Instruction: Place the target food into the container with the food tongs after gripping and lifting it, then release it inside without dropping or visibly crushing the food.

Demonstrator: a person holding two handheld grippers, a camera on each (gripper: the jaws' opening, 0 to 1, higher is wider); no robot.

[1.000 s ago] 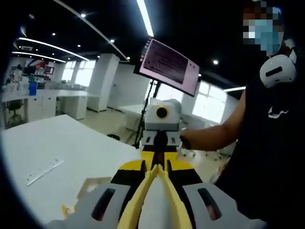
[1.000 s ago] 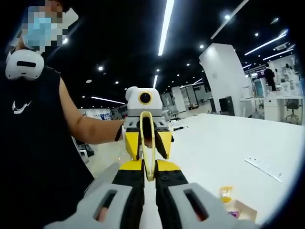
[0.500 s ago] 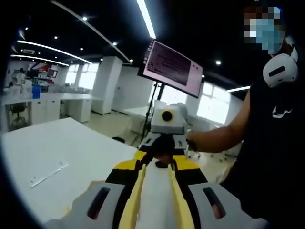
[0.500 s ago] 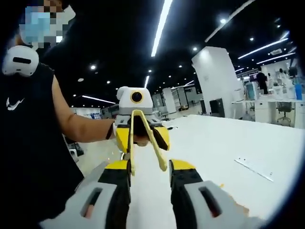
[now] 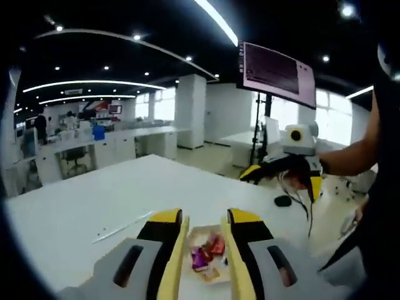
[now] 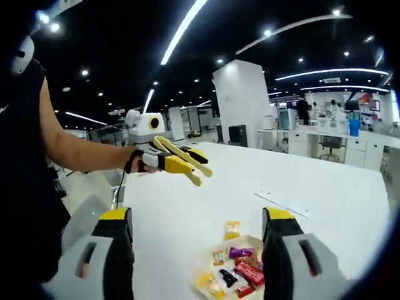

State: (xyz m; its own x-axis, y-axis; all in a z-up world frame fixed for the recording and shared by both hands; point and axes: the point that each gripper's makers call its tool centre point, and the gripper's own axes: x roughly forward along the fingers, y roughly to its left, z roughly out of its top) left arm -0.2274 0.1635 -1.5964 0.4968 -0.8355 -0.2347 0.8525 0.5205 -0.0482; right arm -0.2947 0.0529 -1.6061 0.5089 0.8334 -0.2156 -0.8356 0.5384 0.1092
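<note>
The tray (image 6: 240, 275) of snacks lies on the table (image 6: 325, 187), ahead between the jaws of the right gripper (image 6: 197, 240), spread wide; the left gripper (image 5: 205, 240) is open too.

Smooth matt white table (image 6: 325, 181), glossy candy wrappers (image 6: 240, 272)
</note>
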